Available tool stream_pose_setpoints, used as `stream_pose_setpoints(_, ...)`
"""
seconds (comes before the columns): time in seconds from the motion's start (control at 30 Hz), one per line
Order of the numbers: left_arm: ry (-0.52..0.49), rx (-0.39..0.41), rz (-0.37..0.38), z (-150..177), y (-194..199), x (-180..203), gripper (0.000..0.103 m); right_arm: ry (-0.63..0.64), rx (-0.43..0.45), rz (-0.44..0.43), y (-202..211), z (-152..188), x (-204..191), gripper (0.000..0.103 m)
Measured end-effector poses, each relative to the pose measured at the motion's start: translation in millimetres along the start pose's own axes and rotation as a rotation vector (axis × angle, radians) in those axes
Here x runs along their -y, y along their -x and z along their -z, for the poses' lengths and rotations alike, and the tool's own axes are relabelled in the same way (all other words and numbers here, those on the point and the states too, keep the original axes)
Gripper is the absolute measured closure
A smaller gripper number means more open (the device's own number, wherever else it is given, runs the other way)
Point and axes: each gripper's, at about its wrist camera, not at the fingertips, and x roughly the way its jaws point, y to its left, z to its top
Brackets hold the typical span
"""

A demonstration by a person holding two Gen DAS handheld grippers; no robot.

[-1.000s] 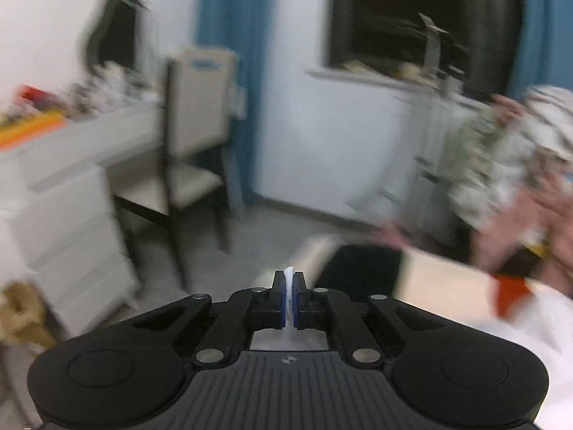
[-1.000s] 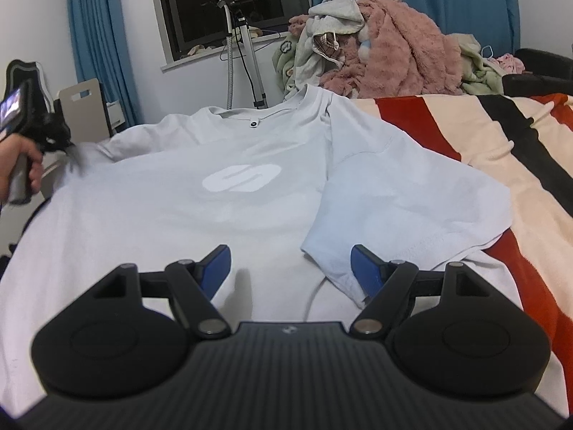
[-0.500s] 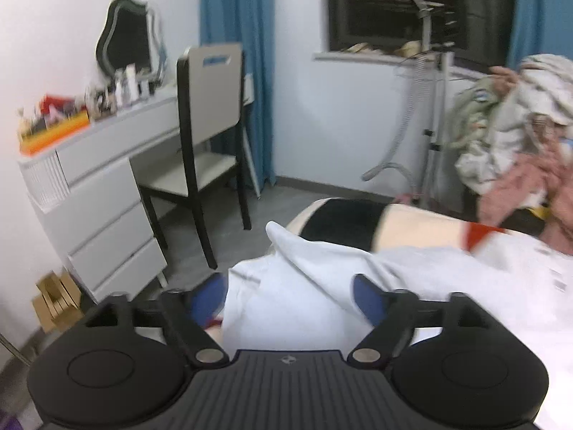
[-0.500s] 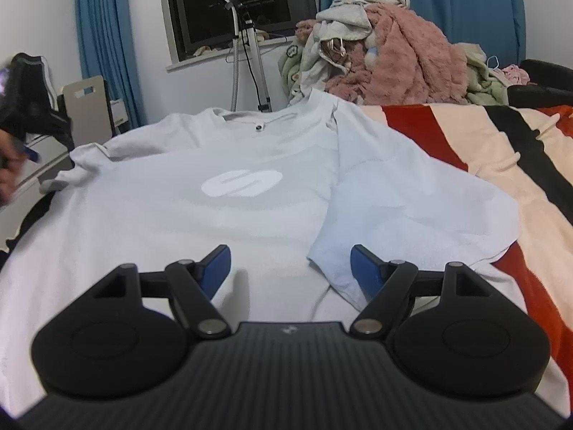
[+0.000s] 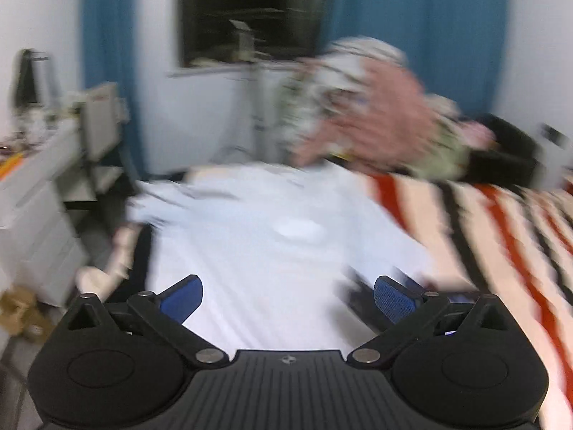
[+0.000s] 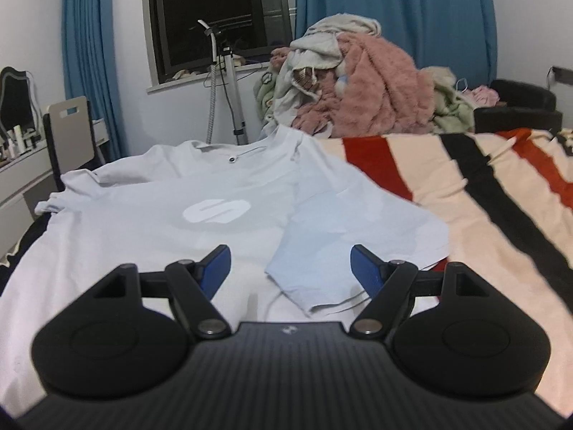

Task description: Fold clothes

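The T-shirt (image 6: 200, 222) lies front up on the bed, collar at the far end, its pale logo near the middle. Its right sleeve (image 6: 343, 247) is spread out to the right over the striped blanket (image 6: 465, 215). The left sleeve is bunched at the far left edge of the bed.

The left gripper (image 5: 286, 297) hangs over the near part of the shirt; its jaws have just been opening and now stand wide with nothing between them. The right gripper (image 6: 290, 268) hovers just above the right sleeve's hem, jaws apart and gripping nothing, the hem lying below the gap.

The step in hand looks like the first sleeve fold. To do it well, I would pinch the sleeve at its hem with both layers caught, lift only enough to clear the cloth, and carry it left across the chest so the crease runs straight from shoulder to bottom hem. The left gripper should then pin or smooth the body so it does not drag. The bunched left sleeve wants flattening before its own fold.

The blanket is soft and uneven, so creases may wander. At the far end sits a clothes pile (image 6: 358, 86) with a pink fleece. Behind it are a dark window (image 6: 215, 18) and blue curtains (image 6: 394, 7); a chair (image 6: 70, 132) stands at the far left.
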Motion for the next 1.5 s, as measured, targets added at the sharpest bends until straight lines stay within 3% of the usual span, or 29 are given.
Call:
stream_pose_setpoints(0.17,-0.050,0.031,0.061,39,65,38,0.000,-0.017,0.007,0.010,15,-2,7,0.028)
stream_pose_setpoints(0.37,-0.058,0.055,0.026,50,90,26,0.000,-0.044,0.019,0.014,31,-4,13,0.028)
stream_pose_setpoints(0.73,-0.027,-0.087,0.054,38,72,0,0.000,-0.054,0.007,0.006,33,-3,15,0.028)
stream_pose_setpoints(1.07,0.073,-0.103,0.044,21,41,-11,0.000,-0.068,-0.003,-0.011,28,-3,15,0.028)
stream_pose_setpoints(1.23,0.138,-0.107,-0.015,26,0,-61,0.000,-0.071,-0.004,-0.014,29,-3,16,0.028)
stream_pose_setpoints(1.43,0.165,-0.213,-0.125,57,-79,-184,0.004,-0.077,-0.013,-0.018,31,-1,17,0.028)
stream_pose_setpoints(1.5,0.207,-0.269,-0.111,70,-100,-224,0.008,-0.069,-0.015,-0.016,31,0,17,0.028)
